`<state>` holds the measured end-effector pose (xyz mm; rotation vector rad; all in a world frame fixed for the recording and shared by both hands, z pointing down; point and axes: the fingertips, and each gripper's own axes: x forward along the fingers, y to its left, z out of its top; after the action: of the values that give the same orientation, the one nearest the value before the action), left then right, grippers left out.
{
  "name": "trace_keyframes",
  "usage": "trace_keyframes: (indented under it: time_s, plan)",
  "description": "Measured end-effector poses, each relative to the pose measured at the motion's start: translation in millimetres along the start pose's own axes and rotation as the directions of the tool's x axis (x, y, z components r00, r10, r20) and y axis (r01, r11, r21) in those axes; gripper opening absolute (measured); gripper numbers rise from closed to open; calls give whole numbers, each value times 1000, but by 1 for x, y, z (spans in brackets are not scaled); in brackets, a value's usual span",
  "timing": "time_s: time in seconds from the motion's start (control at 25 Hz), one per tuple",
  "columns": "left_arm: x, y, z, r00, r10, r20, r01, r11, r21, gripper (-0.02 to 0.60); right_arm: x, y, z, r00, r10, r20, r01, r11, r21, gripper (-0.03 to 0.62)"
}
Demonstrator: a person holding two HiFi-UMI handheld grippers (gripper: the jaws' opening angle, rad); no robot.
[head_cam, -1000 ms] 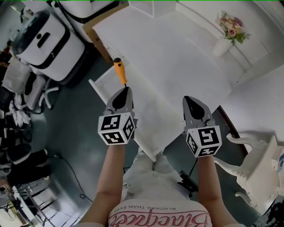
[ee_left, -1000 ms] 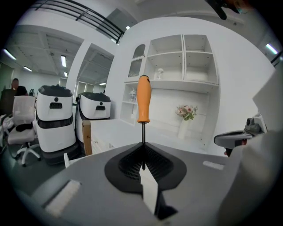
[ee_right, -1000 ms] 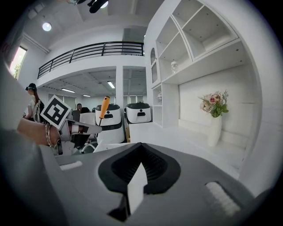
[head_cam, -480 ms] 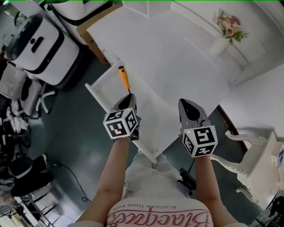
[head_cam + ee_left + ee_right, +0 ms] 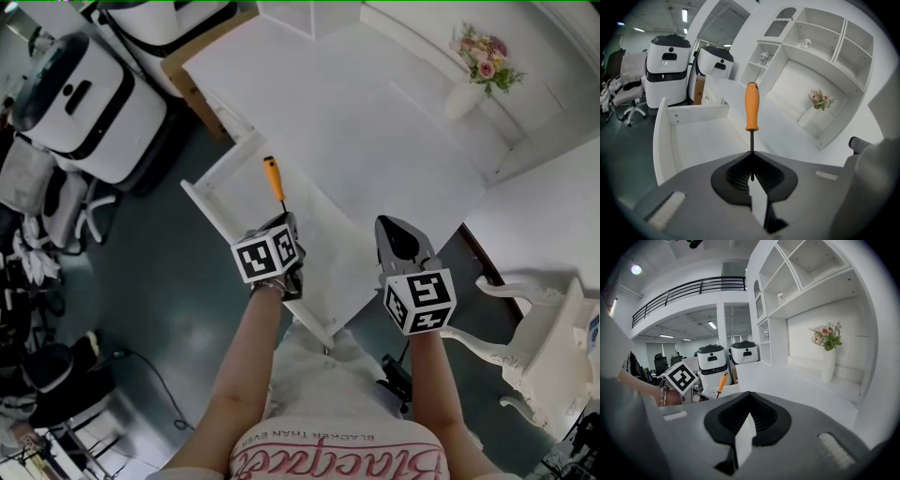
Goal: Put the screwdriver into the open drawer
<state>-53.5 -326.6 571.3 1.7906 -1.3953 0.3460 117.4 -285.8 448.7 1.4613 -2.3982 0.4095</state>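
Observation:
An orange-handled screwdriver (image 5: 273, 173) sticks out ahead of my left gripper (image 5: 286, 218), which is shut on its thin metal shaft. In the left gripper view the handle (image 5: 751, 107) points up and away from the jaws, over the white open drawer (image 5: 701, 140). Seen from the head, the drawer (image 5: 230, 192) juts from the table's left side, and the tool hangs over its right part. My right gripper (image 5: 394, 230) hovers beside the table's near edge, shut and holding nothing. From the right gripper (image 5: 749, 393) I see the screwdriver (image 5: 721, 384) at the left.
The white tabletop (image 5: 356, 112) stretches beyond the drawer, with a vase of flowers (image 5: 472, 89) at its far right. White machines (image 5: 84, 103) and a brown box (image 5: 202, 89) stand to the left. A white chair (image 5: 544, 347) is at the right.
My left gripper has sunk toward the drawer with the screwdriver and rolled, so the handle now sits lower over the drawer. The right gripper has barely shifted.

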Motion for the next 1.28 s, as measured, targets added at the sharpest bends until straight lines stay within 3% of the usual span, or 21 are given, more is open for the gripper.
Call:
trace_keyframes:
  time_s: [0.6, 0.96, 1.28]
  plan:
    - [32, 20, -49, 983, -15, -185, -10, 991, -134, 28, 6, 9, -11, 999, 18, -41, -17, 1000, 19, 2]
    - [52, 30, -78, 961, -24, -274, -44, 970, -239, 28, 6, 13, -23, 997, 19, -79, -18, 1000, 18, 2]
    - [69, 44, -101, 942, -21, -336, -99, 937, -336, 28, 8, 11, -35, 994, 9, -107, -6, 999, 35, 2]
